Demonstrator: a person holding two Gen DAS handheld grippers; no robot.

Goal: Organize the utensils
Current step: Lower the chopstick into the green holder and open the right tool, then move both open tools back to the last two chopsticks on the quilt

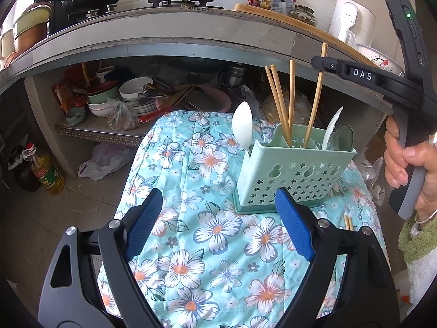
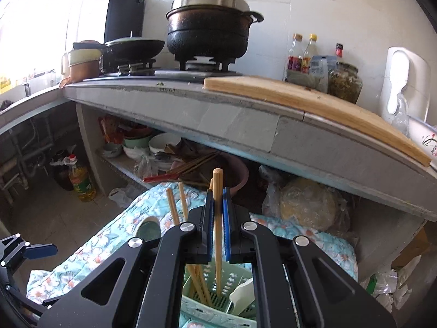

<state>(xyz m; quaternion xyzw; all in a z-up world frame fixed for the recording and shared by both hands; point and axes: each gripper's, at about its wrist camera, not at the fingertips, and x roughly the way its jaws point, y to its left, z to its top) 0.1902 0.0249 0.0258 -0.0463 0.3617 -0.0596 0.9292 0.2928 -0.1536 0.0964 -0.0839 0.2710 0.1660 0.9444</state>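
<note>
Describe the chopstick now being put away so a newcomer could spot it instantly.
Find the mint-green utensil caddy on the floral cloth. Several bamboo chopsticks stand in it; the one meant is farthest right, pinched near its top by the right gripper.

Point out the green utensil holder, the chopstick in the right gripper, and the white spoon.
green utensil holder (image 1: 289,180), left wrist view, perforated front wall.
chopstick (image 2: 217,183), right wrist view, shaft above the pads.
white spoon (image 1: 242,125), left wrist view, bowl.
</note>
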